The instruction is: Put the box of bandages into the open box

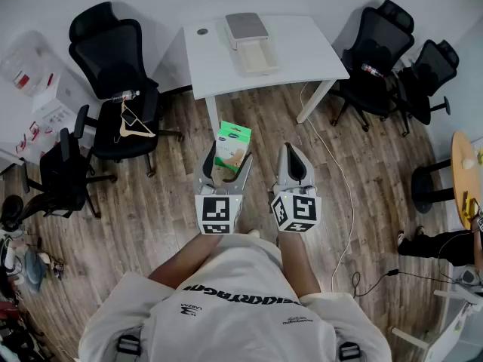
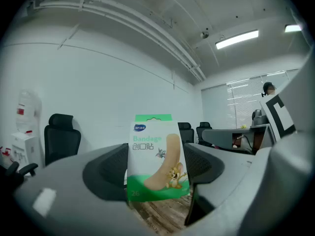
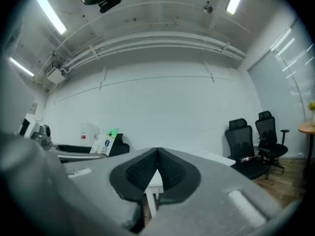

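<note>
The head camera is looking steeply down from above the person [image 1: 226, 308], whose shoulders are filling 6 o'clock, with the white table [image 1: 302, 51] lying well off at 12 o'clock. The camera on the left gripper [image 1: 226, 164] is riding just behind its jaws and facing forward toward the wall [image 2: 98, 82], with the bandage box [image 2: 157, 156] sitting very near at centre. The right gripper [image 1: 290, 155] camera is facing likewise. It is sharing the box, at 9 o'clock, and the black chairs [image 3: 248, 141], at 3 o'clock, with the head view.

White T-shirt [image 1: 234, 330], black lettering [image 1: 226, 296]
</note>
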The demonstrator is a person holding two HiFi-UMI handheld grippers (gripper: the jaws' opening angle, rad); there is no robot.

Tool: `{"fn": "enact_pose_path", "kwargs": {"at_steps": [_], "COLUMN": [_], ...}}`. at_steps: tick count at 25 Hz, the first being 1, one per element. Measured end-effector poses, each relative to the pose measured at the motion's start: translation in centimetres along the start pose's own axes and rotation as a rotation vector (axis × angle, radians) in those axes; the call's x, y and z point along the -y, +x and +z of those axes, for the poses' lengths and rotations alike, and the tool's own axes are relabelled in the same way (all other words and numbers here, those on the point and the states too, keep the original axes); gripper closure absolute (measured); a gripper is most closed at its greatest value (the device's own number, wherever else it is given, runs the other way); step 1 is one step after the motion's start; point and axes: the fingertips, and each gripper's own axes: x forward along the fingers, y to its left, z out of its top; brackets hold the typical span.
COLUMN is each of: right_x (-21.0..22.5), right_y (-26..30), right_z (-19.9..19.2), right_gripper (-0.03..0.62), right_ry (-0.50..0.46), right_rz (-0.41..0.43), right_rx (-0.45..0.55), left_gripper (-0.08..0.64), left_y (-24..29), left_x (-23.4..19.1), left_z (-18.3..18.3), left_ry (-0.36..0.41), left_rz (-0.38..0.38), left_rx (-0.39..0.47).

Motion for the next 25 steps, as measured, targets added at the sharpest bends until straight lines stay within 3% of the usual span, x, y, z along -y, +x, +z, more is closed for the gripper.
{"fn": "enact_pose_path", "kwargs": {"at_steps": [6, 25], "right_x": [1.5, 6.2], "right_y": [-0.9, -5.3], "right_z": [-0.8, -0.6], "right_gripper": [0.594, 0.594], "right_ry": [0.069, 0.045], "right_rz": [0.011, 0.084], "right_rx": [-0.036, -0.003], "left_gripper": [0.201, 0.201], "left_y": [-0.5, -2.0], "left_x": [1.4, 8.1], "left_z": [0.3, 0.6], "left_ry": [-0.001, -0.021], "left_rz": [0.014, 0.086], "left_rx": [0.012, 0.042]}}
